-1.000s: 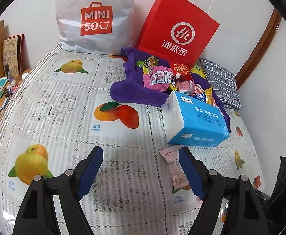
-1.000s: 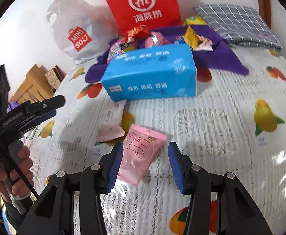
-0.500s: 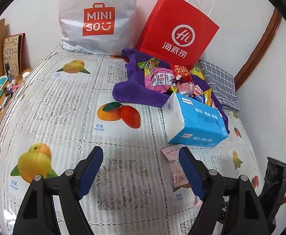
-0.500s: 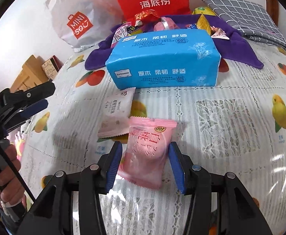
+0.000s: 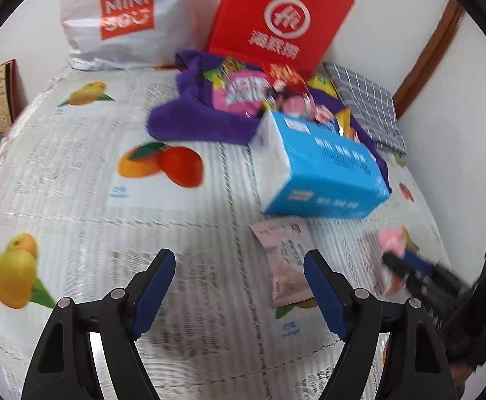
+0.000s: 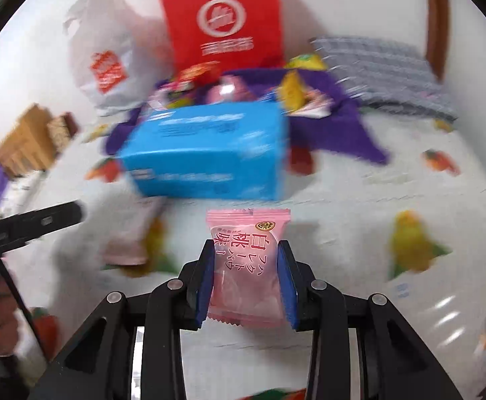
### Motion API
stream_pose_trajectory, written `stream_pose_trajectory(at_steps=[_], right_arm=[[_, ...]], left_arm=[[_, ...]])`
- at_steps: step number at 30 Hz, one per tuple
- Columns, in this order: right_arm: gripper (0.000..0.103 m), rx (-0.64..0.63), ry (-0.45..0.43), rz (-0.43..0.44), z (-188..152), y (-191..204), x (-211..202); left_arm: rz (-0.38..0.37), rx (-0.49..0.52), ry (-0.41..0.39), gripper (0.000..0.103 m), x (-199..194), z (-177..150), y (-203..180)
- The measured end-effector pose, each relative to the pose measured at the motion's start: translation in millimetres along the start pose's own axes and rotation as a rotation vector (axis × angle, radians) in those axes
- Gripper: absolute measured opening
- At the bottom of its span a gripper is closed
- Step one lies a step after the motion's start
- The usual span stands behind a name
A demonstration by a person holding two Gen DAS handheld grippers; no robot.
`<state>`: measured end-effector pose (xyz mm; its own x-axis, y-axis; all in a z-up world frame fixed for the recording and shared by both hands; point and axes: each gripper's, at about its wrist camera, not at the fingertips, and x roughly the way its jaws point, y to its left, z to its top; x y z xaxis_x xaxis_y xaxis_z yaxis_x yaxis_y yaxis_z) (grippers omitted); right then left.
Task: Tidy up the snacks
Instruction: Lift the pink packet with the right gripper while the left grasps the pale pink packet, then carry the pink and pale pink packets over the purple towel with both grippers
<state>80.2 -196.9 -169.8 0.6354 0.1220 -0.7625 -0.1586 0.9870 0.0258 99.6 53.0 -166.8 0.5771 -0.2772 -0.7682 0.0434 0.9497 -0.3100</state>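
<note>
White walls back a bed [image 5: 76, 173] covered in a fruit-print lace sheet. Against the wall lean a white shopping bag [image 5: 126, 16] and a red paper bag [image 5: 279, 23]. In front of them a purple towel [image 5: 196, 123] carries a heap of snacks [image 5: 263, 90], with a blue tissue pack [image 5: 323, 173] lying at its near edge. A pale snack packet [image 5: 286, 263] lies flat just below the pack. The left gripper [image 5: 239, 286] hangs wide apart over the sheet, holding nothing. The right gripper [image 6: 247, 278] is clamped on a pink candy packet [image 6: 248, 250], held in front of the tissue pack.
</note>
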Motion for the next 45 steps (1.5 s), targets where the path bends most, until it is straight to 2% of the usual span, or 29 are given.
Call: stream_pose_trajectory(at_steps=[4,8,17,19,20,22,23,25,29,32,42,45], right_arm=[[0.036,0.02,0.017,-0.024,-1,-30,10],[0.036,0.059,0.021,-0.011,-4,-49,20],[0.036,0.074,0.007,0.031,-4,-60,27],[0.036,0.072,0.009,0.034,-2,-63,29],[0.036,0.069,0.01,0.035,-2,-64,30],[0.036,0.062,0.011,0.041,0,-67,31],[0.036,0.061,0.012,0.045,1,-68,32],[0.037,0.069,0.014,0.053,1,-70,33],[0.037,0.084,0.013,0.067,0,-73,33],[0.037,0.086,0.013,0.064,0,-73,33],[0.038,0.027,0.023,0.0,1,-63,35],[0.037,0.03,0.022,0.007,1,-64,35]], left_arm=[[-0.074,-0.013,0.061,0.078,19,-5,-10],[-0.032,0.04,0.055,0.079,26,-4,-29],[0.167,0.163,0.006,0.079,42,-8,-63],[0.22,0.19,-0.015,0.073,45,-9,-69],[0.254,0.204,-0.027,0.067,47,-10,-72],[0.249,0.2,-0.041,0.054,45,-9,-73],[0.253,0.197,-0.047,0.043,44,-8,-72],[0.242,0.187,-0.058,0.041,41,-7,-68],[0.233,0.188,-0.078,0.04,42,-8,-65],[0.207,0.167,-0.081,0.043,43,-7,-64],[0.18,0.148,-0.084,0.043,43,-7,-62],[0.167,0.124,-0.093,0.038,41,-6,-57]])
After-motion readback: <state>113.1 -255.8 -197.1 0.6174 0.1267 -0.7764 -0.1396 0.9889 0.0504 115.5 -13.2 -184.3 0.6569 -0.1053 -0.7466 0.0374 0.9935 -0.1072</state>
